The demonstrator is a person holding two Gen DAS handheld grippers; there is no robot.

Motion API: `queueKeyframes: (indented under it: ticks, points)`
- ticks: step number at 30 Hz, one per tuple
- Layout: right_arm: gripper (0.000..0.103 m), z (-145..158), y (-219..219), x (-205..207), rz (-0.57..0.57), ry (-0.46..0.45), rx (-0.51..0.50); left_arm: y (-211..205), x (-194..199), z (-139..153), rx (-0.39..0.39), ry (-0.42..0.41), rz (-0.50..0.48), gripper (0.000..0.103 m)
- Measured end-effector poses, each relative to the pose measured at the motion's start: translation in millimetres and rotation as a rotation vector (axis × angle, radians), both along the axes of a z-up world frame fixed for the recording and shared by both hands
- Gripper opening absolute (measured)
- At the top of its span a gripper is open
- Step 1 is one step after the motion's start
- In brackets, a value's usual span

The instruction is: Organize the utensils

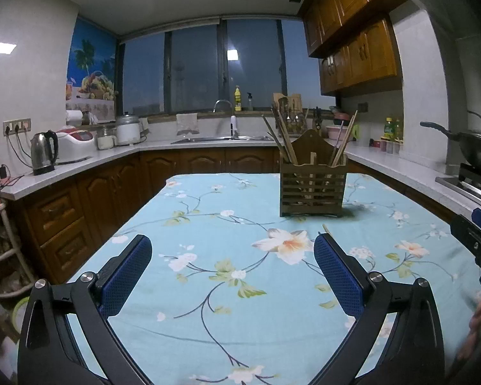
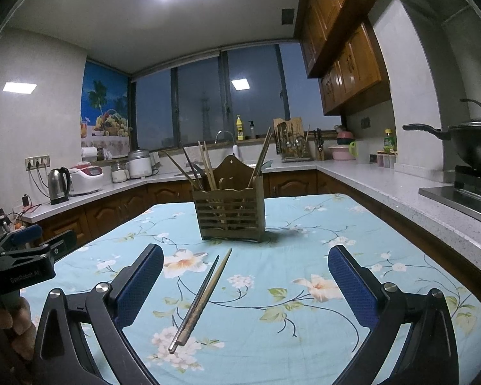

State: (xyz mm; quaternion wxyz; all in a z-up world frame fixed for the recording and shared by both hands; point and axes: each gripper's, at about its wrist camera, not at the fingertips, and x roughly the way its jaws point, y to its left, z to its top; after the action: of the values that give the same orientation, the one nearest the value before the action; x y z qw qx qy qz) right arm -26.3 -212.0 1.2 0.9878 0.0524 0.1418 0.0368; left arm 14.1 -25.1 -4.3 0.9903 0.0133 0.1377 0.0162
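A slatted wooden utensil holder stands on the floral tablecloth with several chopsticks upright in it; it also shows in the right wrist view. A pair of chopsticks lies flat on the cloth between the right gripper's fingers, tips toward the holder; only its tips show in the left wrist view, behind one finger. My left gripper is open and empty above the cloth. My right gripper is open and empty, above the lying chopsticks; it also shows at the left view's right edge.
Kitchen counters wrap around the table: a kettle and rice cookers on the left, a sink at the back, a wok on the stove at the right. The left gripper shows at the right view's left edge.
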Motion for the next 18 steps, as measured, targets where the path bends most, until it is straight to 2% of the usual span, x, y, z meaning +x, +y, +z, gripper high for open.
queueKeyframes:
  ticks: [18]
  points:
    - [0.103, -0.7, 5.3, -0.7, 0.003, -0.005, 0.005, 1.3, -0.4, -1.7, -0.006, 0.004, -0.008, 0.103]
